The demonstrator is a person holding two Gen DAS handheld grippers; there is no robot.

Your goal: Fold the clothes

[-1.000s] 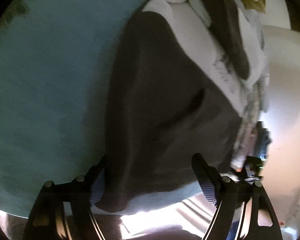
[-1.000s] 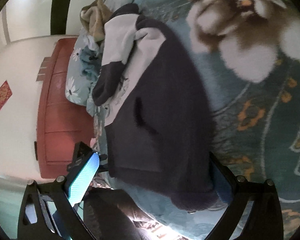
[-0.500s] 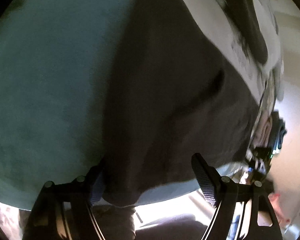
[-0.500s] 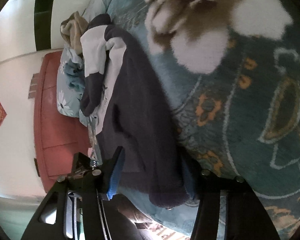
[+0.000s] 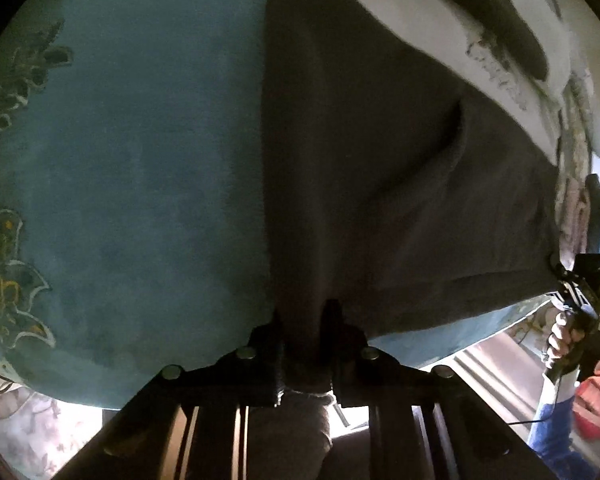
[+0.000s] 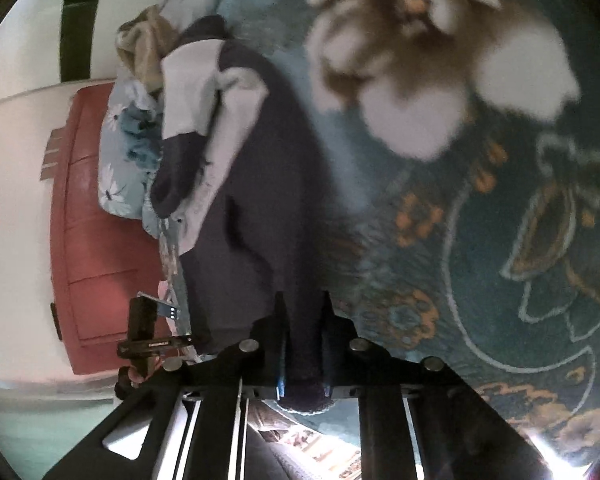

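Note:
A dark sweatshirt [image 5: 380, 160] with white upper panels [image 5: 400, 28] lies flat on a teal flowered blanket [image 5: 140, 160]. My left gripper [image 5: 305, 312] is shut on the near hem at the garment's left corner, cloth bunched between the fingers. In the right wrist view the same sweatshirt [image 6: 268, 168] runs away from me, its white sleeve [image 6: 184, 96] folded over the far end. My right gripper [image 6: 302, 300] is shut on the hem at the other corner. Each gripper shows in the other's view: the right one [image 5: 580, 300] in a hand, the left one [image 6: 152, 332].
A tan garment [image 6: 144, 44] and a flowered pillow [image 6: 120, 160] lie beyond the sweatshirt, against a red headboard [image 6: 96, 240]. The blanket [image 6: 500, 240] spreads wide to the right. The bed's edge runs just below both grippers. A person's hand [image 5: 560, 332] holds the right gripper.
Both grippers were open around the sweatshirt's hem and have now shut on it. The cloth at each corner is pinched and bunched.

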